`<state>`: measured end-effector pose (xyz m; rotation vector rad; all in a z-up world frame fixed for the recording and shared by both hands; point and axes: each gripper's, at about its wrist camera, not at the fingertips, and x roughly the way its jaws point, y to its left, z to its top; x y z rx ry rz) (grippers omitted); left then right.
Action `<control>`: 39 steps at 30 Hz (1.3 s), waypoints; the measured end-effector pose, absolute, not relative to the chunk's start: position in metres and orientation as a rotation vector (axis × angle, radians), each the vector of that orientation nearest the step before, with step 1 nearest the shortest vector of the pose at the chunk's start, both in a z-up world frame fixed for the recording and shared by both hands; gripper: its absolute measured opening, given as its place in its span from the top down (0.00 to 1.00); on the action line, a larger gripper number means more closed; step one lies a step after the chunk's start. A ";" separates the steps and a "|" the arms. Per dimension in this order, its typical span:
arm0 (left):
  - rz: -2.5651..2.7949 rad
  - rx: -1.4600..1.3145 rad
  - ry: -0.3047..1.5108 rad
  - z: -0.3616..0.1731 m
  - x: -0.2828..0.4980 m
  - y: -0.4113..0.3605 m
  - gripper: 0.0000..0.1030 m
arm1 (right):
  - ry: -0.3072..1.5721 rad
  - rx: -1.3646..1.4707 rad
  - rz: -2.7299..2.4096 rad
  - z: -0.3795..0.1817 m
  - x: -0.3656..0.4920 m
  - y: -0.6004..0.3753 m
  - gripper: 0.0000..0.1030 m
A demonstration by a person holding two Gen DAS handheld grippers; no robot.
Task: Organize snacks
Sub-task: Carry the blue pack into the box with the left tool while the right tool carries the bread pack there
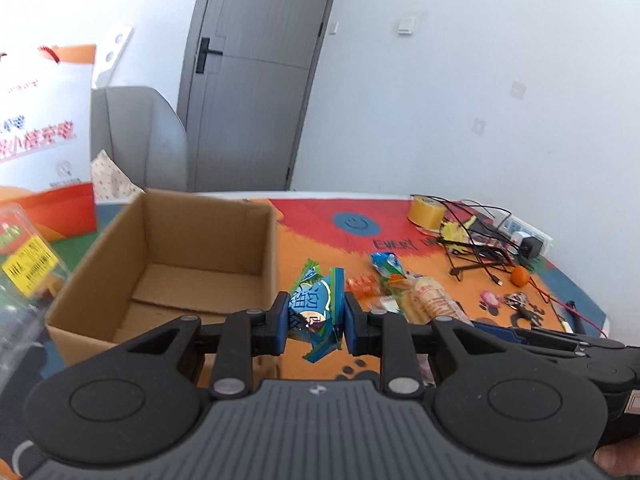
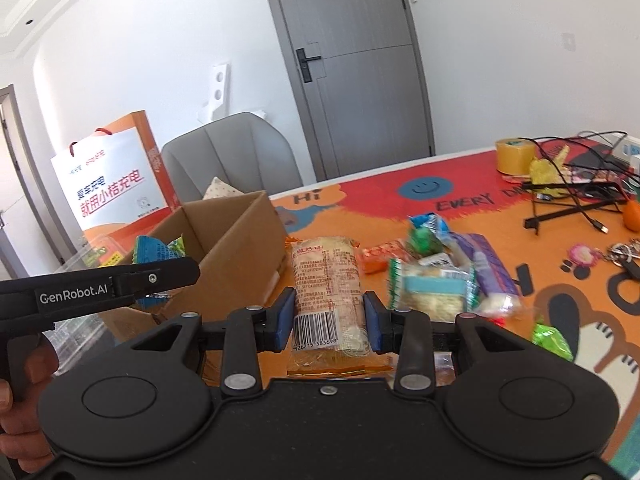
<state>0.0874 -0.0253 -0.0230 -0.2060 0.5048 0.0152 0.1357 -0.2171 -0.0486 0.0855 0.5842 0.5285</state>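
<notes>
My left gripper [image 1: 316, 320] is shut on a blue and green snack packet [image 1: 316, 312], held just right of the open cardboard box [image 1: 100, 256]. In the right wrist view the left gripper [image 2: 100, 284] and its packet [image 2: 154, 248] are over the box [image 2: 240, 248]. My right gripper [image 2: 329, 318] is shut on a long biscuit packet [image 2: 326, 280] with a barcode, held above the mat beside the box. This biscuit packet also shows in the left wrist view [image 1: 434, 298]. Several loose snack packets [image 2: 436, 276] lie on the mat to the right.
A roll of yellow tape [image 2: 514, 156], tangled black cables on a stand [image 2: 576, 196], a power strip [image 1: 524, 232], keys and a small orange [image 1: 520, 276] sit at the far right. An orange and white paper bag [image 2: 112, 188] and a grey chair [image 2: 228, 156] stand behind the box.
</notes>
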 end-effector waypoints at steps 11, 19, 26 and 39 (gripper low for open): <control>0.068 -0.228 0.460 -0.007 0.075 0.021 0.75 | 0.562 0.091 0.578 -0.035 0.139 -0.172 0.64; 0.113 -0.251 0.475 -0.010 0.081 0.051 0.74 | 0.556 0.101 0.593 -0.025 0.145 -0.144 0.64; 0.150 -0.281 0.501 -0.013 0.086 0.067 0.69 | 0.568 0.104 0.613 -0.023 0.153 -0.122 0.64; 0.224 -0.326 0.473 -0.006 0.058 0.085 0.34 | 0.610 0.127 0.676 -0.025 0.157 -0.095 0.52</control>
